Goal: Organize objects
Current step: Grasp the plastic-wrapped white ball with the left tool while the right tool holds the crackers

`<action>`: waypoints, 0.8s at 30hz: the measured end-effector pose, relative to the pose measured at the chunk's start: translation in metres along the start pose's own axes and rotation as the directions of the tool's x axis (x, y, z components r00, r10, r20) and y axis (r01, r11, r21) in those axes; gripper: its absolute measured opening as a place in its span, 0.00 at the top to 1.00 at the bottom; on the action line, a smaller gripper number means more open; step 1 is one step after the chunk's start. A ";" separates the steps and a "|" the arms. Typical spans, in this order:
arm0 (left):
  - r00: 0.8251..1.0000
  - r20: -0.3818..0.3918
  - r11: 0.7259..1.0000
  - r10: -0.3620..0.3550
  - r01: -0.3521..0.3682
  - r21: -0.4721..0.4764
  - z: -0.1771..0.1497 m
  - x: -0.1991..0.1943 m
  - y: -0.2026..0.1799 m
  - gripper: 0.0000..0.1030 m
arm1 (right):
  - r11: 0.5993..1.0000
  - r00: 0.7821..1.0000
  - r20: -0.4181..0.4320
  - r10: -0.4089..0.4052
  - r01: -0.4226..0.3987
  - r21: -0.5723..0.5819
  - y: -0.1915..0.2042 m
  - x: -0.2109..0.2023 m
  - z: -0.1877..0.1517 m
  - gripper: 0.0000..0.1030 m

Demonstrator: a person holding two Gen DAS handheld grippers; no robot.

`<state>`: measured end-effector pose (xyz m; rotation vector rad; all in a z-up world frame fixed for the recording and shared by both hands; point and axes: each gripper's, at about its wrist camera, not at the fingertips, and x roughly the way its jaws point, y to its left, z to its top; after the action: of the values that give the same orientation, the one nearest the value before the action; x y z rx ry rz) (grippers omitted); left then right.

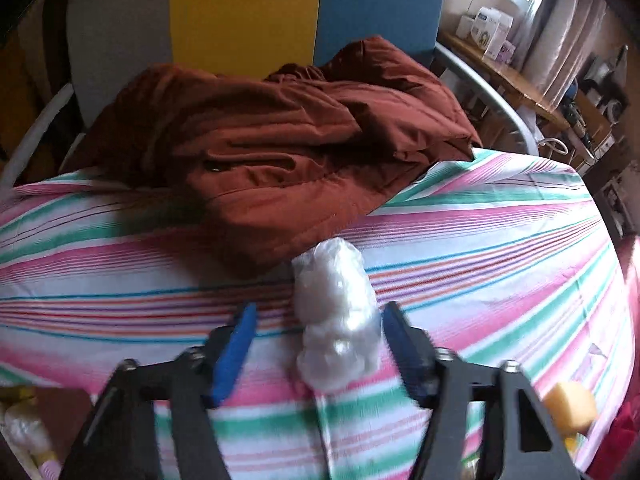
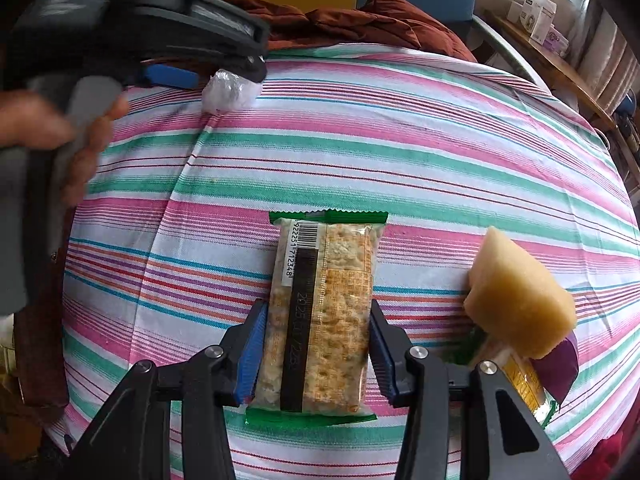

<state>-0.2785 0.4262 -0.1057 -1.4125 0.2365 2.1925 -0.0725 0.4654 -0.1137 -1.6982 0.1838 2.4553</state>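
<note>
The right gripper (image 2: 318, 354) had its jaws closed on a cracker packet (image 2: 320, 312) lying on the striped bedsheet (image 2: 400, 152), its barcode label reading partly "92225 712348". A yellow sponge (image 2: 520, 300) sat just beside it. Farther back, the left gripper (image 1: 318, 344) stood half-open around a white plastic-wrapped bundle (image 1: 336, 312), one pad clear of it.

Striped bedsheet (image 1: 480, 240) covers the surface; rust-brown jacket (image 1: 280, 136) lies crumpled on its far end, grey-yellow-blue headboard (image 1: 248, 12) upright behind the jacket, wooden shelf (image 1: 516, 80) right of the sheet with white boxes (image 1: 488, 32), curtain (image 1: 568, 36) above the shelf
</note>
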 end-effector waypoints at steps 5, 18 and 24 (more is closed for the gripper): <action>0.999 -0.009 0.999 -0.038 0.038 0.013 -0.007 0.002 -0.001 0.67 | 1.000 1.000 0.008 -0.001 0.002 -0.019 0.001 -0.001 0.001 0.54; 0.988 0.140 0.993 -0.058 0.044 0.105 -0.096 -0.110 -0.008 0.66 | 0.999 1.000 0.026 0.006 -0.005 -0.036 0.003 -0.007 0.005 0.54; 0.967 0.248 0.992 -0.051 0.020 0.127 -0.131 -0.162 -0.004 0.66 | 0.998 0.999 0.045 0.002 0.001 -0.055 0.008 -0.010 0.008 0.55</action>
<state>-0.1192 0.3228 -0.0189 -1.0524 0.2489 2.2583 -0.0776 0.4581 -0.1014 -1.6622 0.1119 2.5190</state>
